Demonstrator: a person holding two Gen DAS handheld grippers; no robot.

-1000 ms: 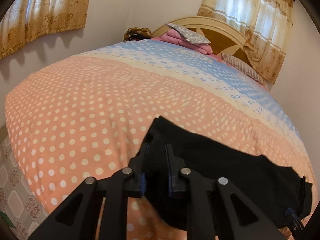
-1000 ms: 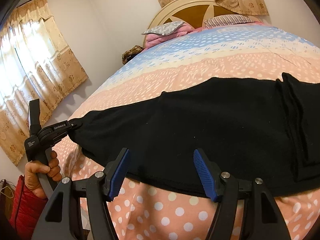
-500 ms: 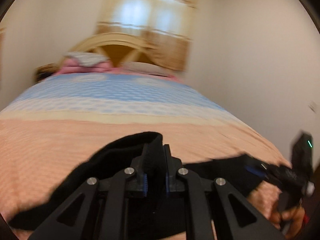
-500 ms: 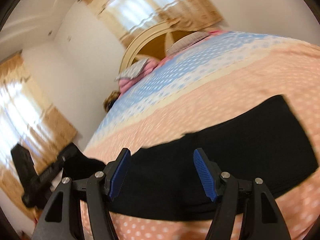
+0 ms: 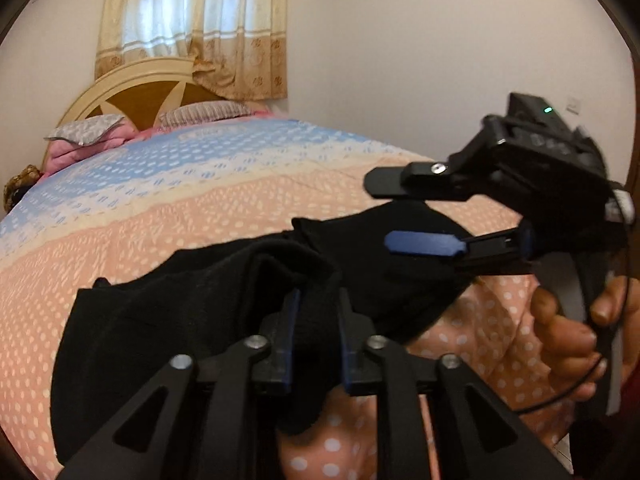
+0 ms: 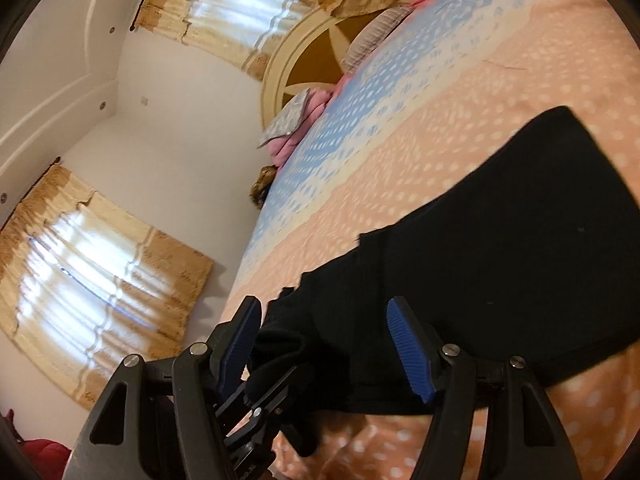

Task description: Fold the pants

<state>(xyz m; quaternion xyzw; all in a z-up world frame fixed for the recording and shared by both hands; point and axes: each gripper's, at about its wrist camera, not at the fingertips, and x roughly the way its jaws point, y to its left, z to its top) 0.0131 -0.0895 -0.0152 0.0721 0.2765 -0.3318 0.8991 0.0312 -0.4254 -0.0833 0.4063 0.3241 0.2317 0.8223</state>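
Note:
Black pants (image 5: 180, 312) lie across the near edge of the bed, partly doubled over. My left gripper (image 5: 318, 300) is shut on a bunched end of the pants and holds it lifted above the rest of the cloth. My right gripper (image 6: 324, 322) is open, its blue pads on either side of the pants (image 6: 500, 264), just above them. In the left wrist view the right gripper (image 5: 380, 212) shows at right, open, over the pants' right end. In the right wrist view the left gripper (image 6: 276, 384) shows at bottom, pinching the cloth.
The bed (image 5: 160, 208) has an orange and blue dotted cover. Pillows (image 5: 84, 132) and a wooden headboard (image 5: 140, 100) are at the far end. Curtained windows (image 6: 80, 280) are on the walls. A hand (image 5: 576, 336) holds the right gripper's handle.
My left gripper has carried the pants' end to the right, close to the right gripper, folding the cloth over. The right gripper has tilted and stays open.

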